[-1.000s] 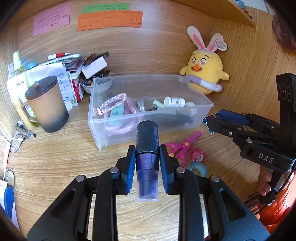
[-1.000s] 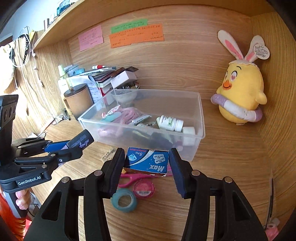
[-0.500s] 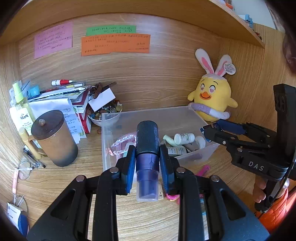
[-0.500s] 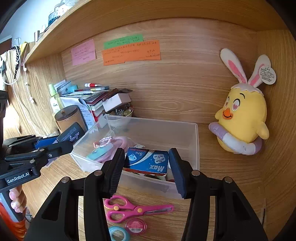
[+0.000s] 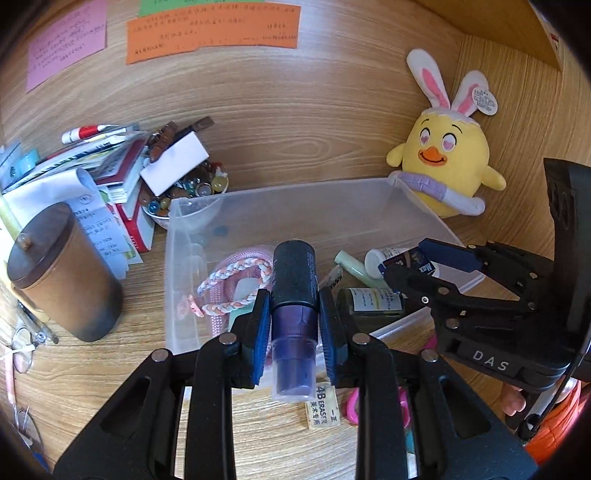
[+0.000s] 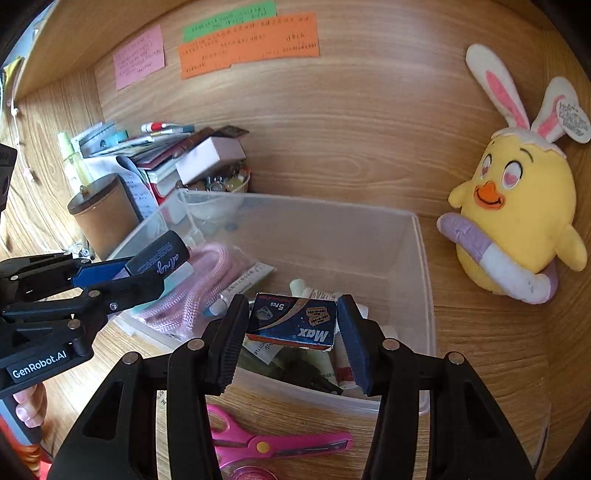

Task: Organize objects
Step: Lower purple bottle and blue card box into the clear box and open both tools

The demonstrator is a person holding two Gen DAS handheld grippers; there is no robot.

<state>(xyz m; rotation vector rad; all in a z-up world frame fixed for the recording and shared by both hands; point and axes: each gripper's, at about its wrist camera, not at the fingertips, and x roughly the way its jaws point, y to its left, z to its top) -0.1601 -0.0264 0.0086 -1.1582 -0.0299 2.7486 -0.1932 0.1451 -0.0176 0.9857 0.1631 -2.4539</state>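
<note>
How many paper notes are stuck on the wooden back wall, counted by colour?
Pink note: 1
Green note: 1
Orange note: 1
Total: 3

A home study nook is showing here: a wood-grain desk is carrying stacked books and papers at its back left corner, coloured paper notes are sticking to the back panel, and a yellow plush chick with rabbit ears is sitting at the back right corner.
</note>
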